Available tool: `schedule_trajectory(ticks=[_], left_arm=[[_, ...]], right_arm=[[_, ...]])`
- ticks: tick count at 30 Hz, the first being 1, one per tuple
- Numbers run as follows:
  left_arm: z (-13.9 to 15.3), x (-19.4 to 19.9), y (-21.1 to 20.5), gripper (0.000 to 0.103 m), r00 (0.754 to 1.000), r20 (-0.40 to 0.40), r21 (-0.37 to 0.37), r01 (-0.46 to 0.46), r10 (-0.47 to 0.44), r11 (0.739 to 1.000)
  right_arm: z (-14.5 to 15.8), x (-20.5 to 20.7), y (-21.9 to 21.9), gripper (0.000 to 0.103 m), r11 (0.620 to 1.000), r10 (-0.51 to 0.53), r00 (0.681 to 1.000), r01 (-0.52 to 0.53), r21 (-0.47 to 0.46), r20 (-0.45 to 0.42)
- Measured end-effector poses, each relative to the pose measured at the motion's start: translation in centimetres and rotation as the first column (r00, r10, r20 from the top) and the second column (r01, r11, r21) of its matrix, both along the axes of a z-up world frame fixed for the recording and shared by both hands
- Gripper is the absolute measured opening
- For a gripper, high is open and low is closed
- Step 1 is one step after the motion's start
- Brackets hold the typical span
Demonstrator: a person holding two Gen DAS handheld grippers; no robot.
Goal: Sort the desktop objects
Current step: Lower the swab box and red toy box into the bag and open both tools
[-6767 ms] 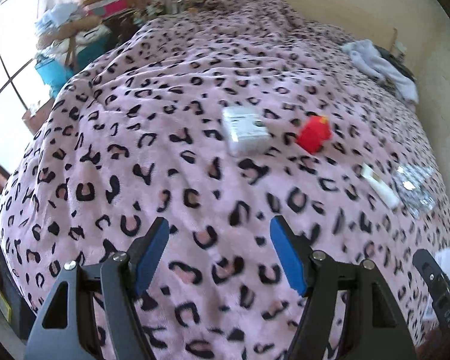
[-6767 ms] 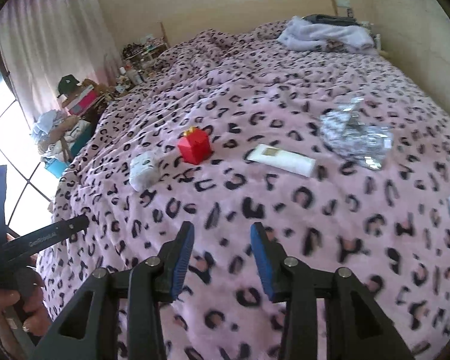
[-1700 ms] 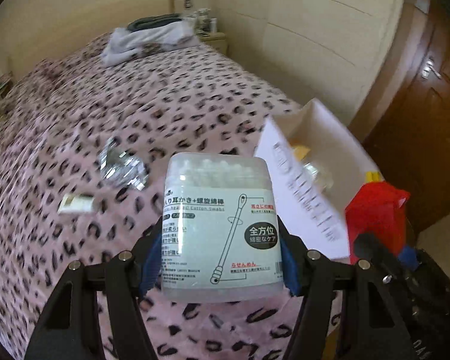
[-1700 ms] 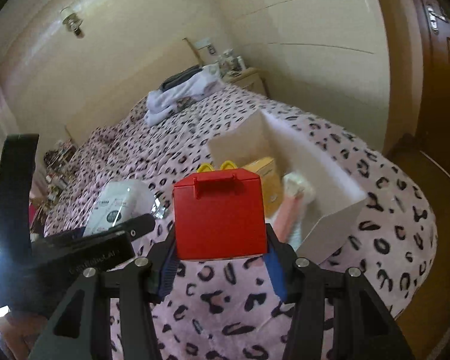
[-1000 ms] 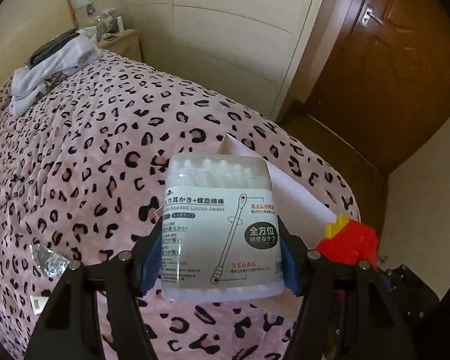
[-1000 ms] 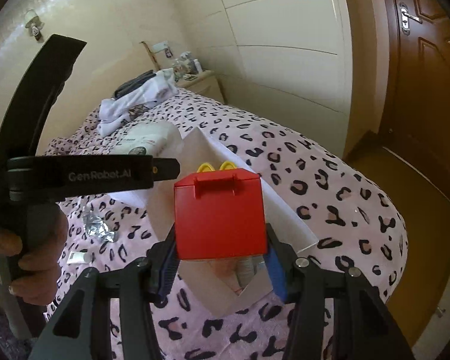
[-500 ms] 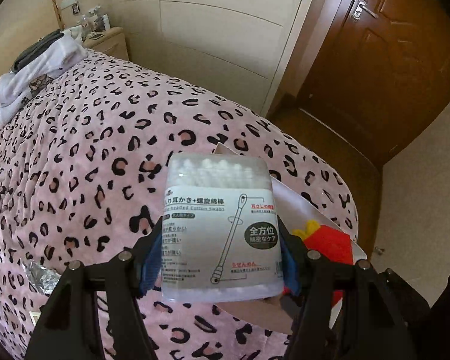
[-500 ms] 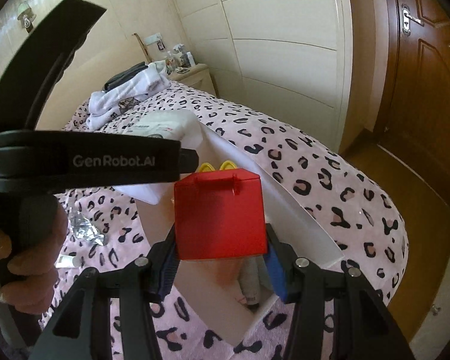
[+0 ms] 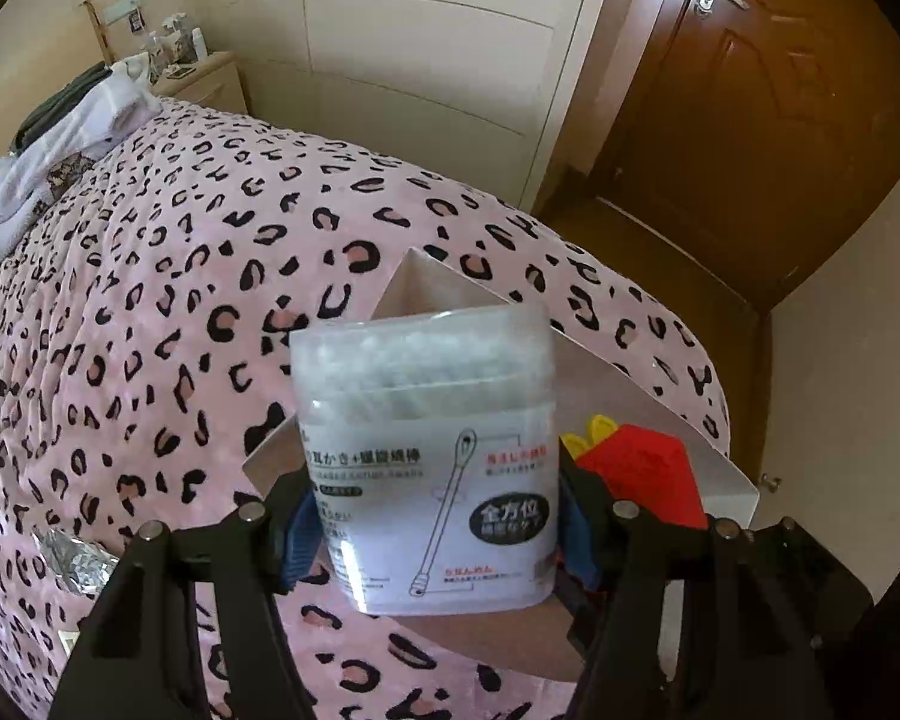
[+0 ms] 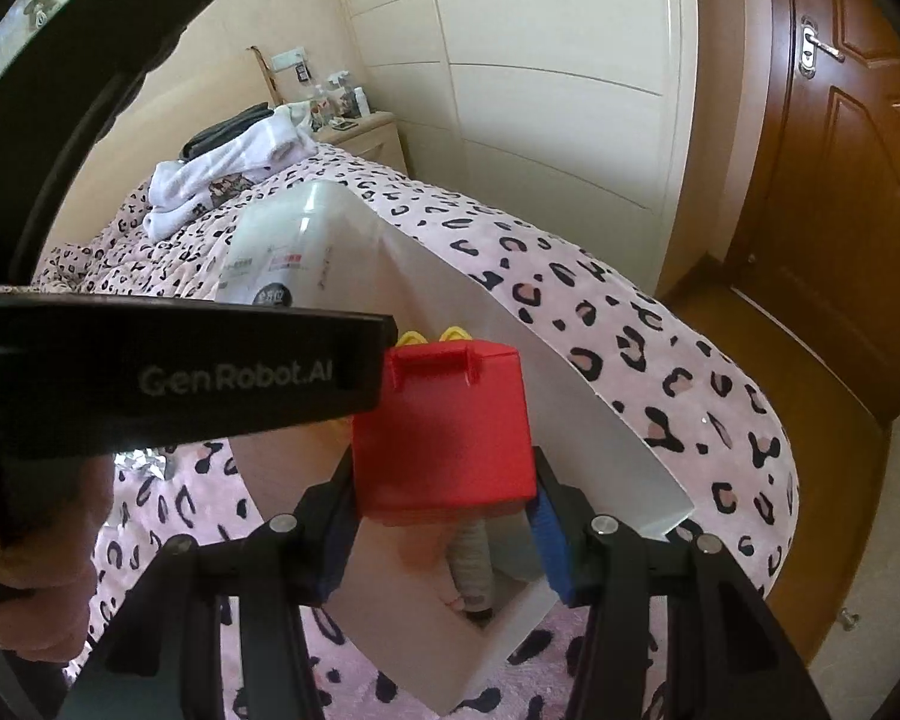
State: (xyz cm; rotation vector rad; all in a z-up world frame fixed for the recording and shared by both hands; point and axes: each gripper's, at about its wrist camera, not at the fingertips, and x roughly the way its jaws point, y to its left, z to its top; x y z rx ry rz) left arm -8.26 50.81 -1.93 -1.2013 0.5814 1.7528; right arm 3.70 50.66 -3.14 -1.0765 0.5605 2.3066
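Note:
My left gripper [image 9: 435, 531] is shut on a clear cotton swab box [image 9: 426, 456] with a white printed label, held above the open white box [image 9: 426, 285] on the bed. The swab box [image 10: 294, 246] shows again in the right wrist view, over the white box's far corner. My right gripper [image 10: 444, 534] is shut on a red toy box [image 10: 444, 426] with yellow arches, held over the white box [image 10: 600, 420]. The red toy box [image 9: 636, 474] also appears right of the swab box. A tube-like item [image 10: 471, 558] lies inside the white box.
The bed carries a pink leopard-print blanket [image 9: 150, 300]. Crumpled foil [image 9: 72, 558] lies on it at the lower left. Folded white clothes [image 9: 60, 138] sit at the far end. A brown door [image 9: 750, 108] and bare floor lie past the bed's edge. A hand [image 10: 36, 570] holds the left gripper's handle.
Both grippers sank a little toward the white box with their loads. The red toy box now sits lower and closer beside the swab box in the left wrist view.

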Motion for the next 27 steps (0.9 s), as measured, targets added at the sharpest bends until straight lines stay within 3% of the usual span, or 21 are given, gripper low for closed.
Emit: schedule_trajectory(ticks=[9,18,22,27], left_arm=[[-1.1,0.1,0.7,0.065,1.0,0.01,-0.035,0.003,-0.003,0.999],[-0.8,-0.1,0.1,0.065,0.999,0.033,-0.024,-0.015,0.016,1.0],[0.5,0.3,-0.6,0.065,1.0,0.019,-0.003,-0.021,0.021,1.0],[4.1,1.0,-2.1,0.069,1.0,-0.007,0.054,-0.017,0.018,0.998]], right_arm=[[-0.2,-0.5,-0.2,0.052,0.998,0.004,0.998,-0.007,0.056,0.059],[0.6,-0.4,0.0,0.052,0.998,0.001,0.999,-0.004,0.06,0.05],[1.3,-0.1,-0.1,0.052,0.998,-0.001,0.999,-0.002,0.063,0.043],[3.6,0.8,-0.6,0.052,0.996,-0.001,1.0,-0.001,0.085,0.017]])
